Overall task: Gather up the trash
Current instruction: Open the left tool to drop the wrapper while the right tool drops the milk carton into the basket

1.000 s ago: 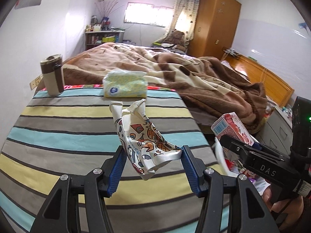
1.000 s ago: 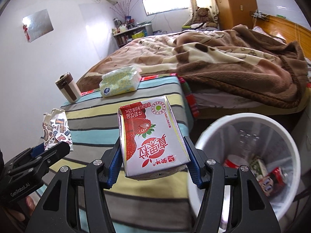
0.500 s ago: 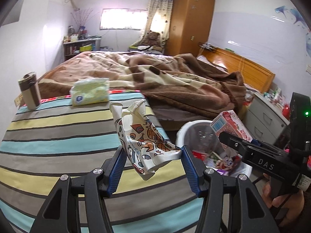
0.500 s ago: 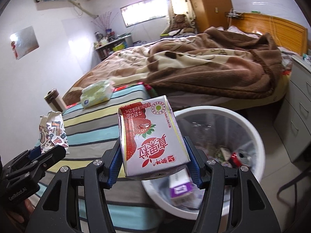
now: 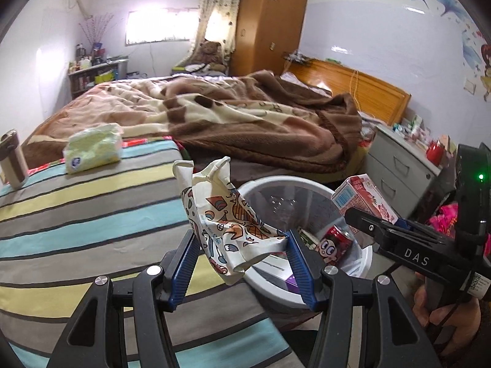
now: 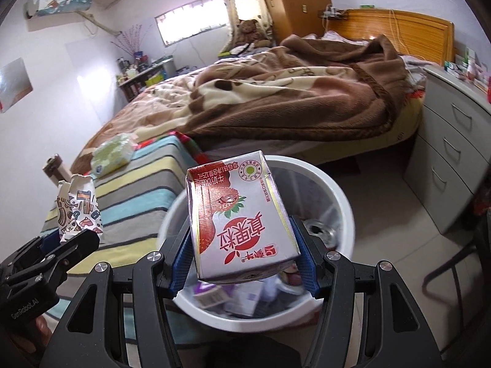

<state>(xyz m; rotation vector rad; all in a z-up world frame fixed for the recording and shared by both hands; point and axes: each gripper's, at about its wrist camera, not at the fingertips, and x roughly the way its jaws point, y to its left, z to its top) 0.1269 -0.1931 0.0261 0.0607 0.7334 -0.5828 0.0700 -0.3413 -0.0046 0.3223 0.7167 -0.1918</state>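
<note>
My left gripper [image 5: 242, 257] is shut on a crumpled printed paper wrapper [image 5: 227, 220] and holds it over the table's right edge, beside the white trash bin [image 5: 365, 256]. My right gripper [image 6: 242, 257] is shut on a red and white strawberry drink carton [image 6: 239, 214] and holds it above the bin [image 6: 345, 202], which holds several cans and packets. The carton also shows in the left wrist view [image 5: 362, 197], and the wrapper in the right wrist view [image 6: 78, 207].
The striped table [image 5: 79, 214] carries a green tissue pack [image 5: 93, 148] and a brown tumbler [image 5: 12, 159] at its far side. A bed with a brown blanket [image 5: 245, 116] lies behind. A grey drawer unit [image 6: 454, 153] stands right of the bin.
Both grippers have moved right, from over the table to the bin. The carton now hangs over the bin's opening and the wrapper is at the table's edge.
</note>
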